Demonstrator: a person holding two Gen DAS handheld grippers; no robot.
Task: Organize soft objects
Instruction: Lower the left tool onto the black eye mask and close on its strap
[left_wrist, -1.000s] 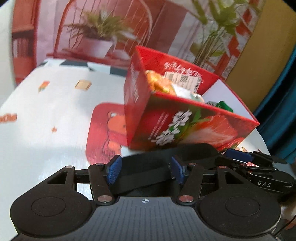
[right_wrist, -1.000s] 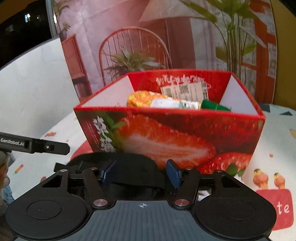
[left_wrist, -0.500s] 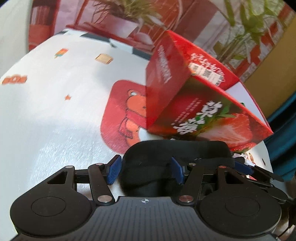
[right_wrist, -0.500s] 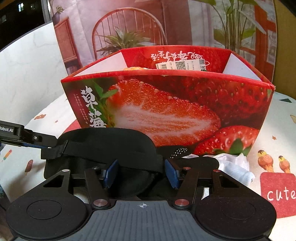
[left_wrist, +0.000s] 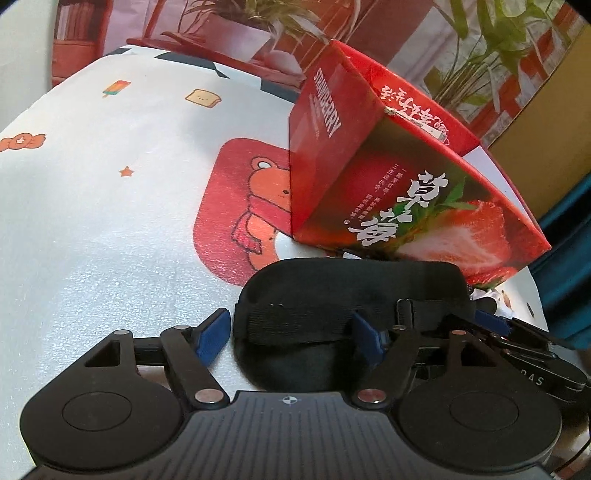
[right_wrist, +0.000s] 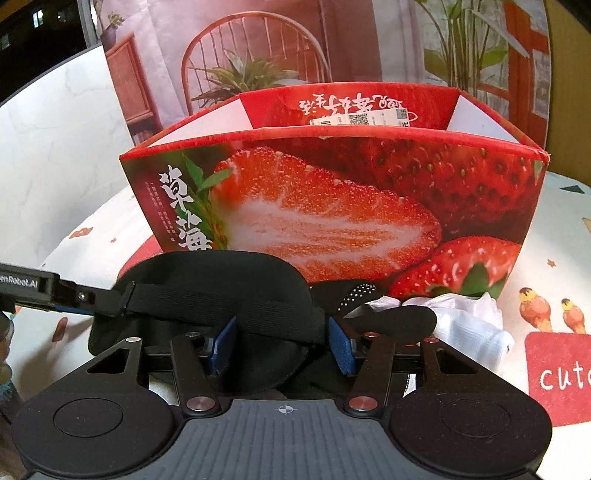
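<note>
Opening around the black eye mask (left_wrist: 347, 295) at lower centre, the left gripper (left_wrist: 291, 334) likely released it; the right gripper (right_wrist: 281, 349) pinched its strap (right_wrist: 221, 299) before the strawberry box (right_wrist: 332, 199).

each claw (left_wrist: 290, 338) is black plastic with blue pads (right_wrist: 224, 341), silver screws and round ribbed housings.

Both views are warmly and rather dimly lit, strong fisheye bending is seen at the dark-cornered edges, and a pale sheen is cast across the table (left_wrist: 92, 229).
</note>
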